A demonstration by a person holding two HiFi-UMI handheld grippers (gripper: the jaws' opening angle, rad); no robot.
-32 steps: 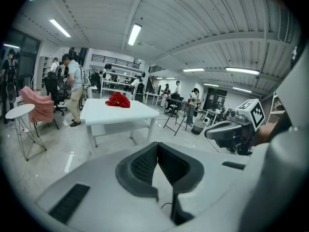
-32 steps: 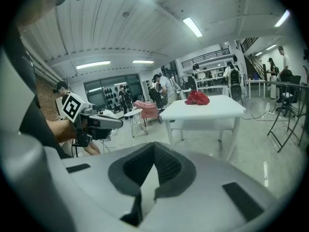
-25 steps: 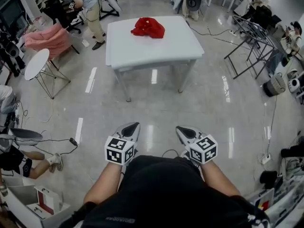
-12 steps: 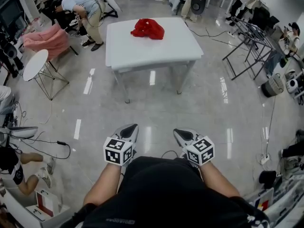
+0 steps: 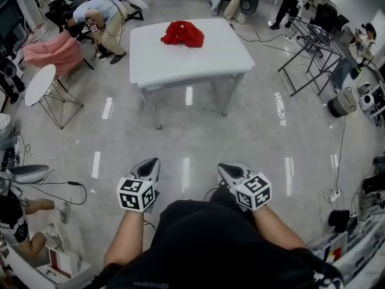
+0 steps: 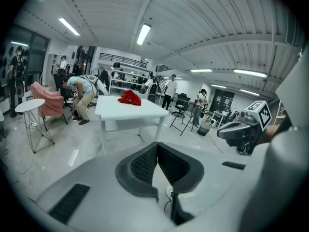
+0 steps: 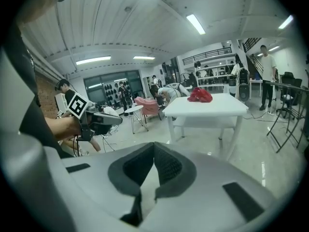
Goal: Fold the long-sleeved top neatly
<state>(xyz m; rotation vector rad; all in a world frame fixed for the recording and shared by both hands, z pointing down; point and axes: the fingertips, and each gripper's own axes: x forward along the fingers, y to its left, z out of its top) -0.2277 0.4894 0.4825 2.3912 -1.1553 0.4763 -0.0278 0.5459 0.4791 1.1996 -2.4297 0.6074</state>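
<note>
A crumpled red long-sleeved top (image 5: 182, 34) lies near the far edge of a white table (image 5: 186, 62) several steps ahead of me; it also shows as the red top (image 6: 129, 97) and the red top (image 7: 200, 95) in the gripper views. My left gripper (image 5: 151, 164) and right gripper (image 5: 225, 169) are held close to my body over the floor, far from the table. Both are shut with nothing between the jaws. The right gripper (image 6: 241, 132) appears in the left gripper view, and the left gripper (image 7: 104, 120) in the right gripper view.
A person (image 5: 99, 20) bends over at the table's far left. A pink-draped chair (image 5: 53, 52) and a small round white table (image 5: 41, 84) stand left. A black metal frame (image 5: 313, 53) is at right. Cables (image 5: 57, 185) and boxes (image 5: 57, 264) lie on the glossy floor.
My left gripper has shifted left and slightly down in the head view. The view has drifted, so the table sits a little further left. The bending person has moved.
</note>
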